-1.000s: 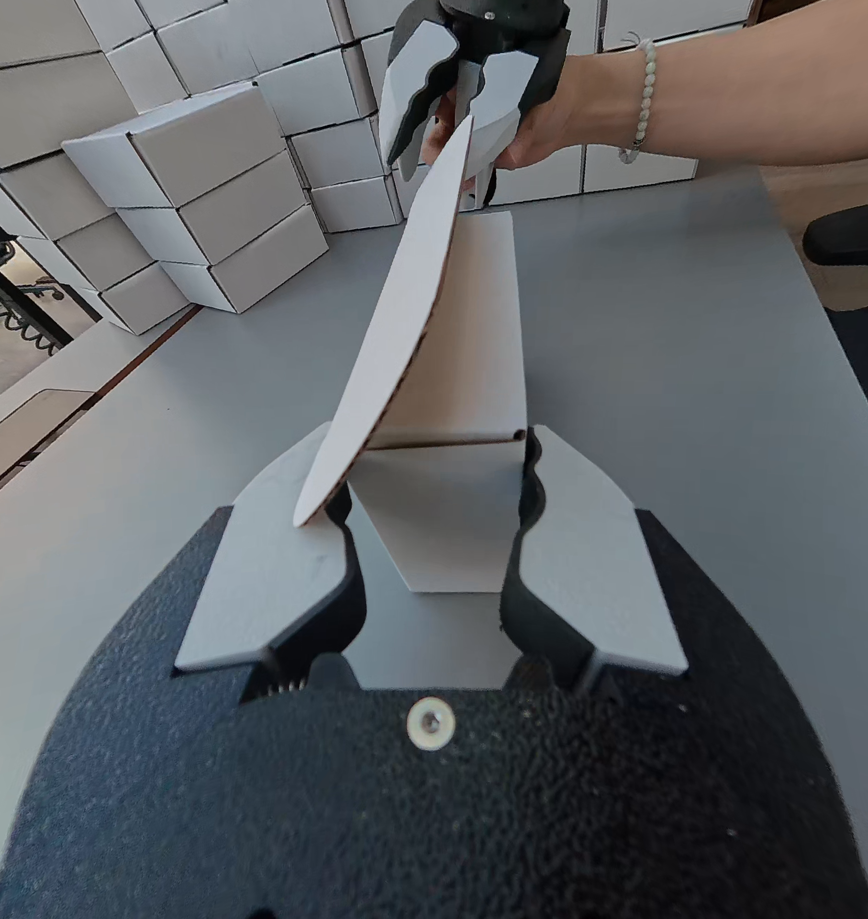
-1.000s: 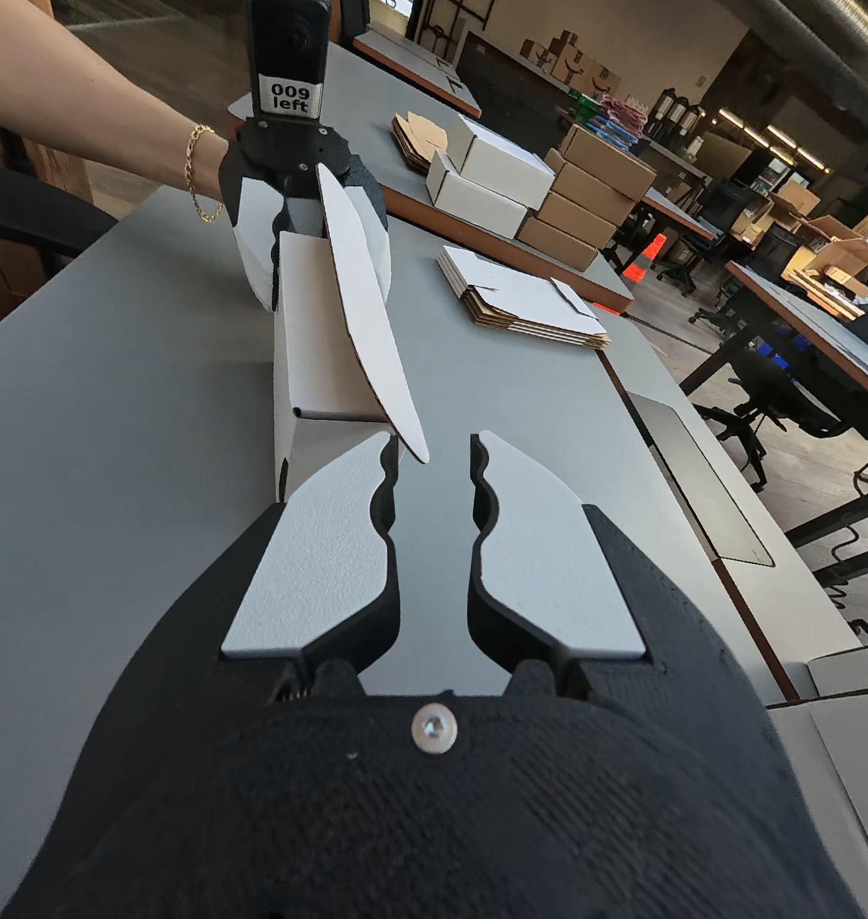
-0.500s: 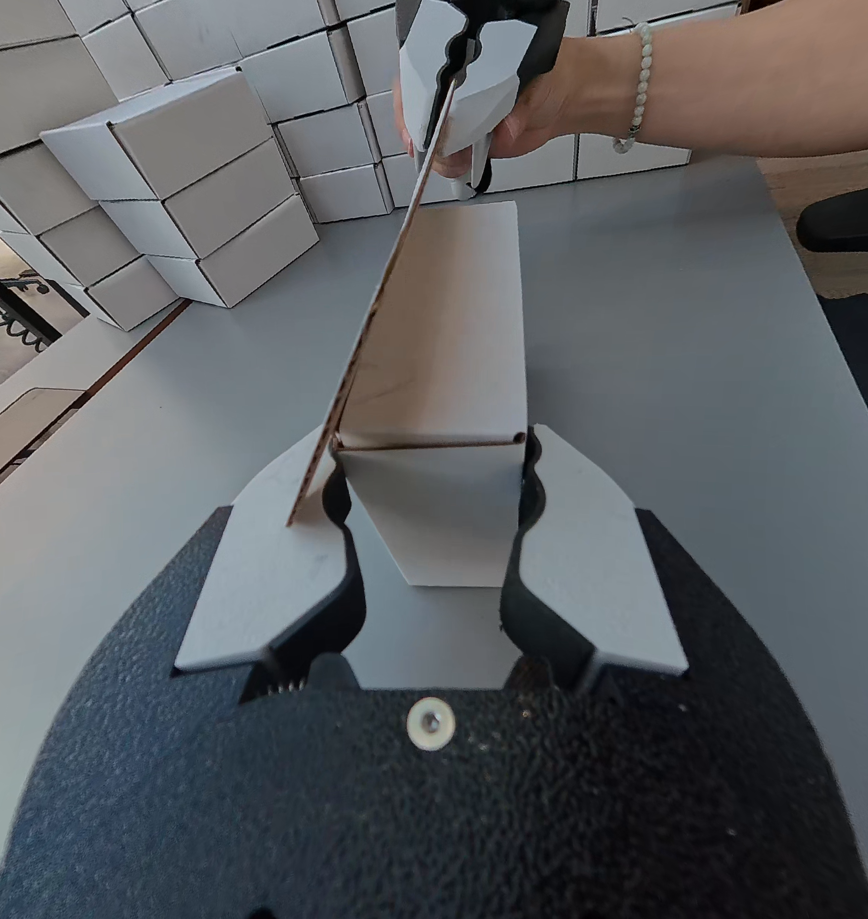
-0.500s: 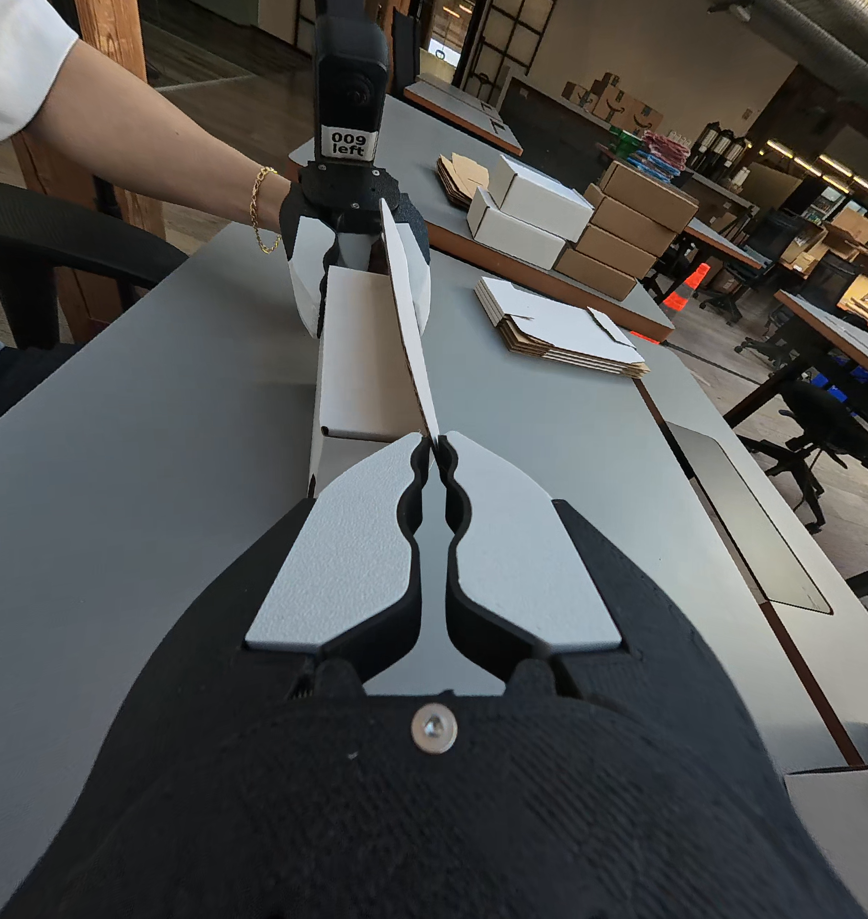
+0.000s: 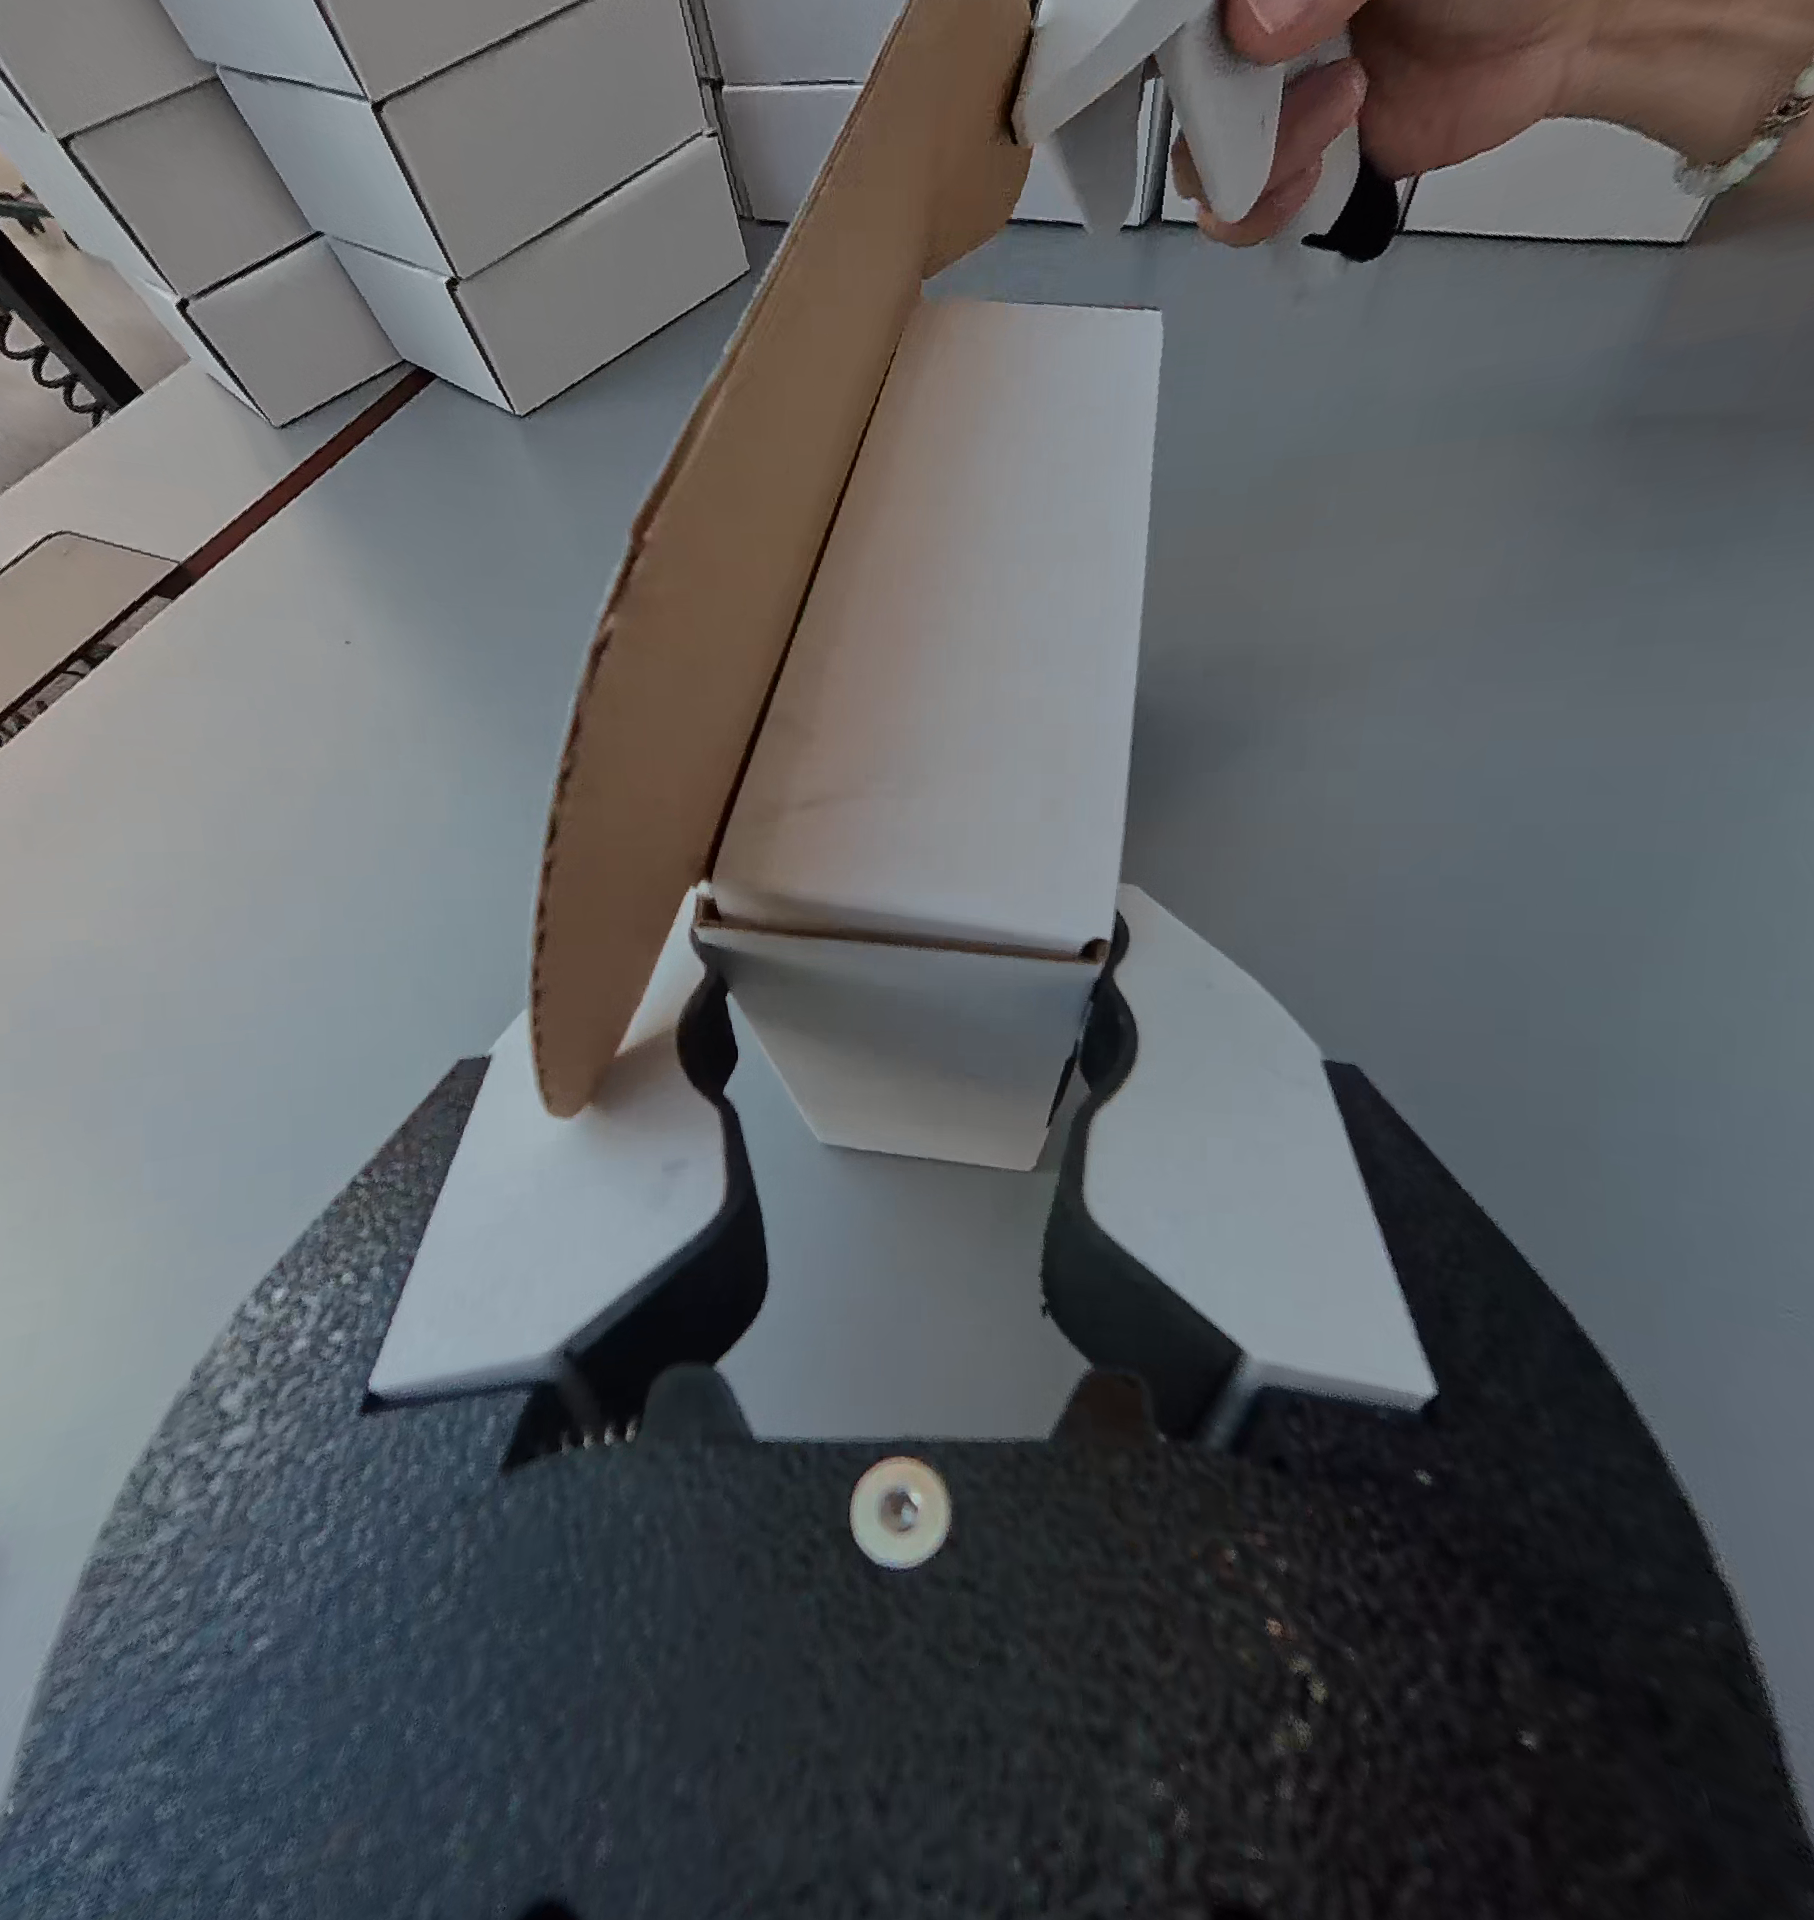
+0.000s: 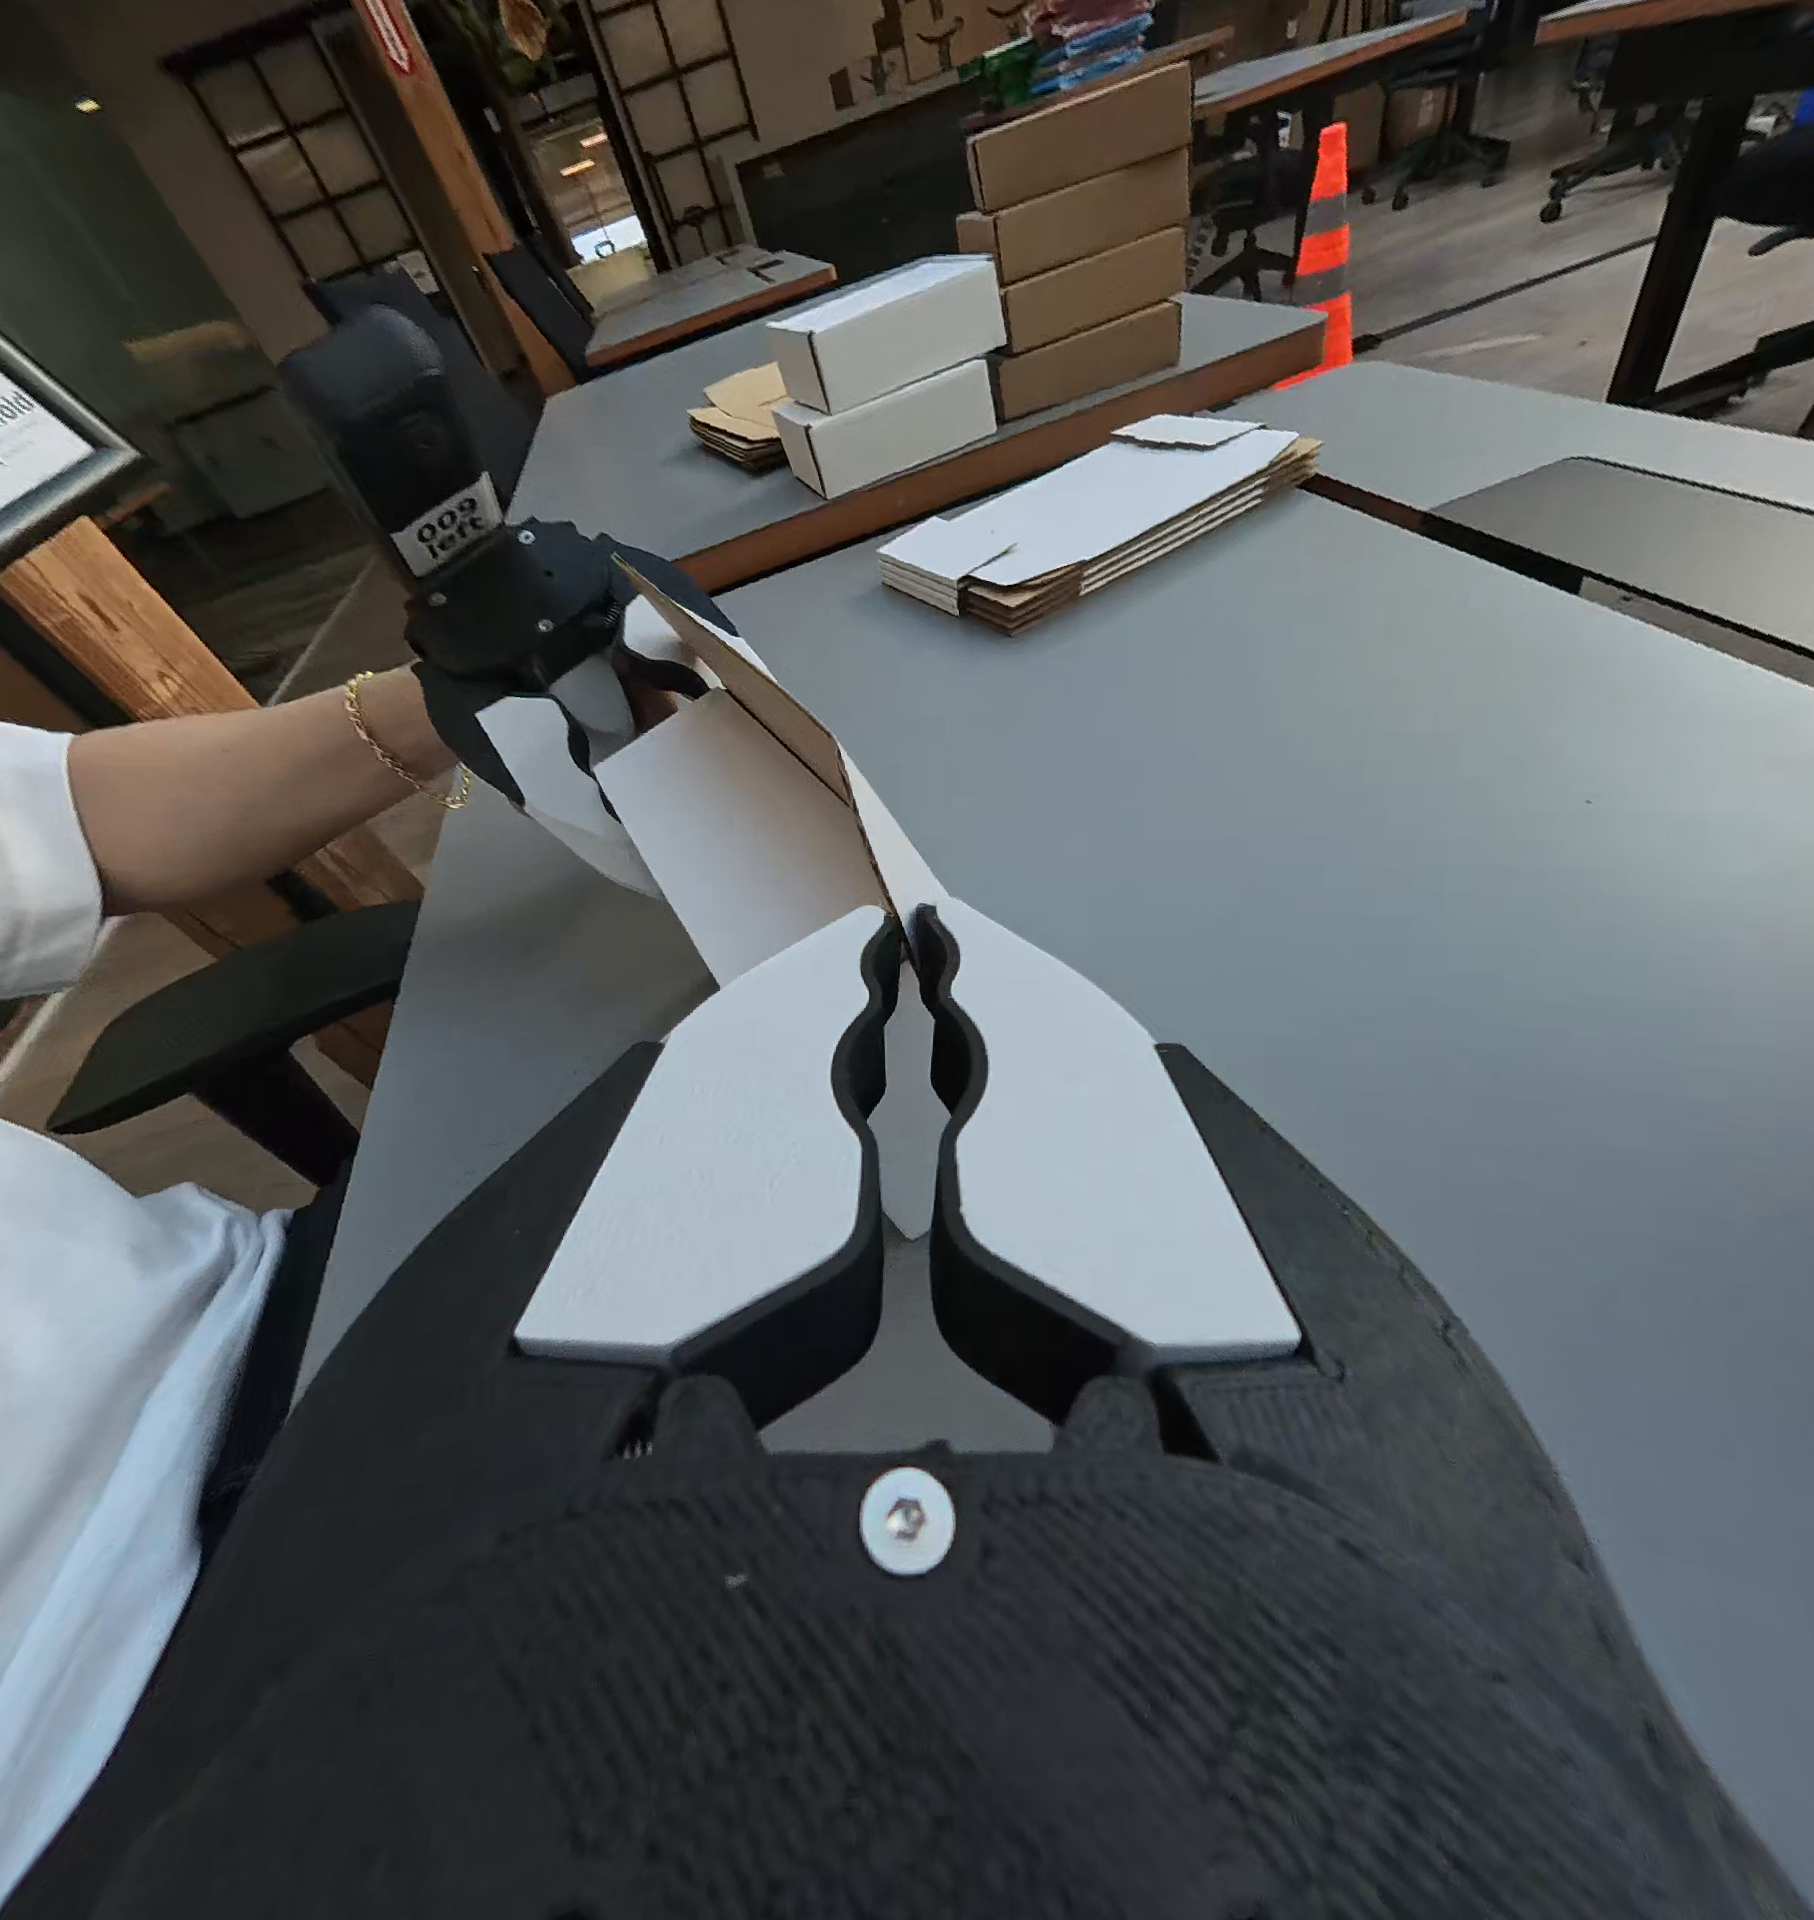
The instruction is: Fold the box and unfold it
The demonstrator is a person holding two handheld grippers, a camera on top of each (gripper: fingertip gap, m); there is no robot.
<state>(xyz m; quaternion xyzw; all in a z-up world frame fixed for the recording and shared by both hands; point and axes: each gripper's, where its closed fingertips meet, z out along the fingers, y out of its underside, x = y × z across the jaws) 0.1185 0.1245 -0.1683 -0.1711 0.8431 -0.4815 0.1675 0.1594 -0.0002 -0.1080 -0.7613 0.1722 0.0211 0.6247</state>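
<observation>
A long white cardboard box lies on the grey table. My left gripper is shut on the near end of the box, one finger on each side wall. The box's long lid flap stands up along its left side, brown inner face showing. My right gripper pinches the flap's far end at the top edge of the left wrist view. In the right wrist view my right gripper is shut on the flap's edge, with the box and the left gripper beyond it.
Stacks of folded white boxes line the table's far left. A pile of flat box blanks lies on the table's far side. White and brown boxes stand on the neighbouring table. A black chair stands by the table edge, an orange cone behind.
My right gripper has shut on the flap's edge and swung it up and outward, so the brown inner face now shows. My left gripper has kept its hold on the box end.
</observation>
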